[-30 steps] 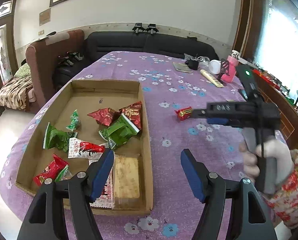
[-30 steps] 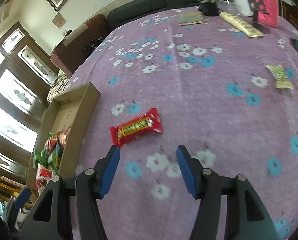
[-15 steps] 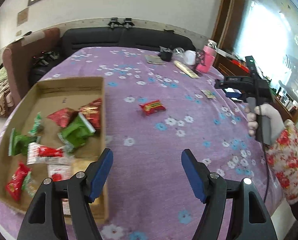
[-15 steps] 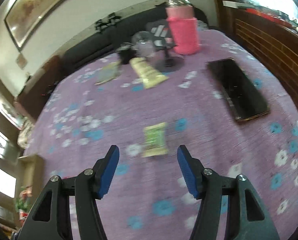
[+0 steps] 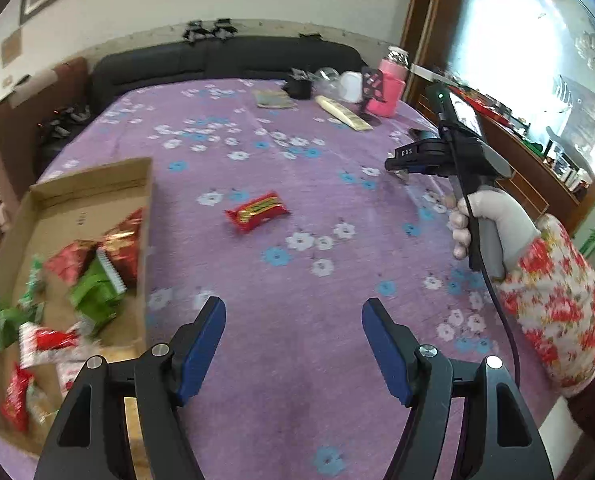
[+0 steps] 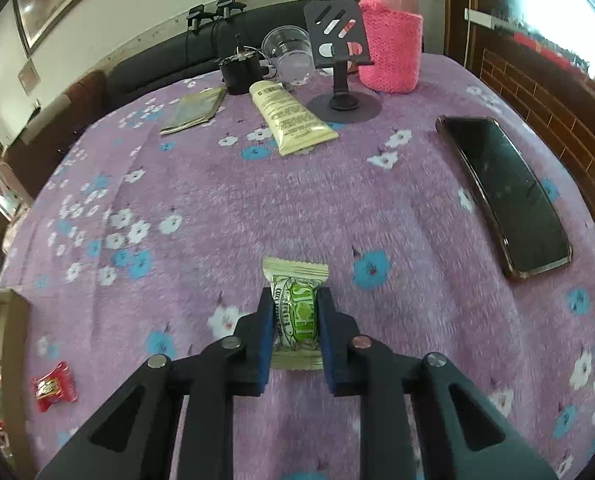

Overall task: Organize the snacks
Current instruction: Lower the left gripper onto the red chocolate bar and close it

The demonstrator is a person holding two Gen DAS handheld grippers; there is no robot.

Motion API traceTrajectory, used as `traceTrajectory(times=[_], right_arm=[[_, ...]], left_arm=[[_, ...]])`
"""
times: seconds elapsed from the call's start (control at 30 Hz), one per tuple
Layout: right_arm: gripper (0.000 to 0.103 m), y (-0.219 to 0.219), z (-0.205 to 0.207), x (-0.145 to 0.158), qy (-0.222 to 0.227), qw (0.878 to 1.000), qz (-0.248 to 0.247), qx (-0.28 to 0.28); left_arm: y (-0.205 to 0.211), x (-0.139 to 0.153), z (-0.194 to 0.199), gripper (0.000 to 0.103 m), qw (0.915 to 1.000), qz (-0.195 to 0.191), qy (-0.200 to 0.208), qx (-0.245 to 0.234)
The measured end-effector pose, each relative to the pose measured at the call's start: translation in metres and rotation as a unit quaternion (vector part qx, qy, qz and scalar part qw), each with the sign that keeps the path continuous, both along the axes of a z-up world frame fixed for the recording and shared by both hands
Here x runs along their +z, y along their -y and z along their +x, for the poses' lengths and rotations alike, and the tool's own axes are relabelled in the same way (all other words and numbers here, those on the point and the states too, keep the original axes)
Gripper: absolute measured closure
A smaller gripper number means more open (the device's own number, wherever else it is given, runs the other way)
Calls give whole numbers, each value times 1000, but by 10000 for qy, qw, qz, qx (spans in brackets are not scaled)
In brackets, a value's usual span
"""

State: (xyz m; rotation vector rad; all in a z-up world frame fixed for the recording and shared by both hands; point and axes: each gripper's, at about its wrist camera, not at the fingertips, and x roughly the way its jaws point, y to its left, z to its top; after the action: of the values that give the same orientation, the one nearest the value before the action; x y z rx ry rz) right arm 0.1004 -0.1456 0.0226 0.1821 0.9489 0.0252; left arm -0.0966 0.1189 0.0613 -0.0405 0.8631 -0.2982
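My right gripper (image 6: pixel 295 316) is shut on a green and cream snack packet (image 6: pixel 295 312) that lies on the purple flowered cloth. It also shows in the left wrist view (image 5: pixel 401 174), far right over the table. A red candy bar (image 5: pixel 257 211) lies alone on the cloth and shows at the lower left of the right wrist view (image 6: pixel 53 387). My left gripper (image 5: pixel 293 324) is open and empty, above the cloth near the front edge. A cardboard tray (image 5: pixel 93 184) at the left holds several red and green snack packets.
At the far end stand a pink-sleeved bottle (image 6: pixel 391 52), a phone stand (image 6: pixel 339 80), a clear cup (image 6: pixel 289 52), a cream tube (image 6: pixel 289 118), a black cup (image 6: pixel 239 72) and a flat packet (image 6: pixel 193 110). A phone (image 6: pixel 505 192) lies at the right. A dark sofa sits behind.
My right gripper moved forward onto the green packet and shut on it. My left gripper swung right, away from the tray, still open.
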Motion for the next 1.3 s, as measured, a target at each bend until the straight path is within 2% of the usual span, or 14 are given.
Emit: traceTrajectory(times=[0.13,0.23,0.37,0.57,0.67,0.73,0.77,0.93,1.07,1.1,1.17,1.2,1.23,1.3], right_arm=[[84,0,-29,4,-118,9984,494,262],[84,-8,-49,6,-156,9958,760,482],[84,-18,-61,3,-95,9938,887,664],[84,-17,-63,-5,-96,9928,963,711],[84,-17,-63,-6,-73,9925,980,731],[84,-18,-63,-6,-45,9930,913,753],[84,-20,-63,-6,-27,9933,861,768],[84,-24,-64,-5,21,9944,688,801],[84,-25,-65,-5,21,9948,608,812],[84,-26,-65,-5,20,9950,571,821],[84,-27,-66,-4,17,9952,512,835],[84,-28,-66,-4,14,9952,499,836],[84,-28,-66,-4,11,9953,485,844],[84,-28,-67,-4,8,9952,479,848]], left_arm=[[21,-14,19,29,9995,-74,-241,-183],[41,-29,28,29,9987,167,-369,-300],[58,-42,32,29,9968,565,-438,-357],[58,-49,34,26,9965,589,-546,-225],[59,-51,34,15,9970,495,-554,-210],[61,-53,36,2,9968,469,-613,-223],[63,-54,36,1,9963,505,-645,-267],[73,-57,35,1,9930,889,-704,-346],[73,-57,33,1,9915,925,-788,-464],[72,-57,33,1,9910,918,-838,-495],[64,-51,40,4,9915,640,-1005,-527],[58,-46,45,12,9924,457,-1018,-514],[50,-39,54,16,9938,342,-951,-464],[41,-28,66,16,9955,438,-765,-359]])
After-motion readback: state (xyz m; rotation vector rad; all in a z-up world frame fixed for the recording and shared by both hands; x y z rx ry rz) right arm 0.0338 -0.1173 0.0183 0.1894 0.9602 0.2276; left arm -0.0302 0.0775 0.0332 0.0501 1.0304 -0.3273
